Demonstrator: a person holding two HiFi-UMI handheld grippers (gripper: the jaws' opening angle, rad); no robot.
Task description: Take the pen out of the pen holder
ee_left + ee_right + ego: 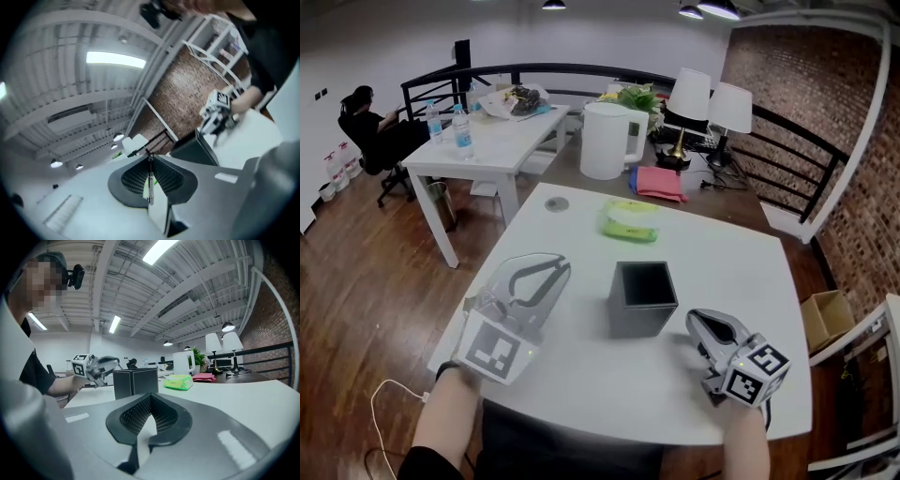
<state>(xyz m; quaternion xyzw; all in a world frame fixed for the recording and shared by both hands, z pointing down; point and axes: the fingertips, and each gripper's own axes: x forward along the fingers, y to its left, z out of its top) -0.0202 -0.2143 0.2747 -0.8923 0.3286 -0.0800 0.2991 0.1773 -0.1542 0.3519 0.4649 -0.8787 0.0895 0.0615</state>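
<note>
Left tool (551, 270): pinching the pen (150, 183), clear of the pen holder (643, 314)
Right tool (698, 324): pressed together, empty

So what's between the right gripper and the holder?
Nothing: only bare table lies between the right gripper and the holder, as the head view and right gripper view show.

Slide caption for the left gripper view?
Left gripper shut on the pen, black pen holder and right gripper beyond.
</note>
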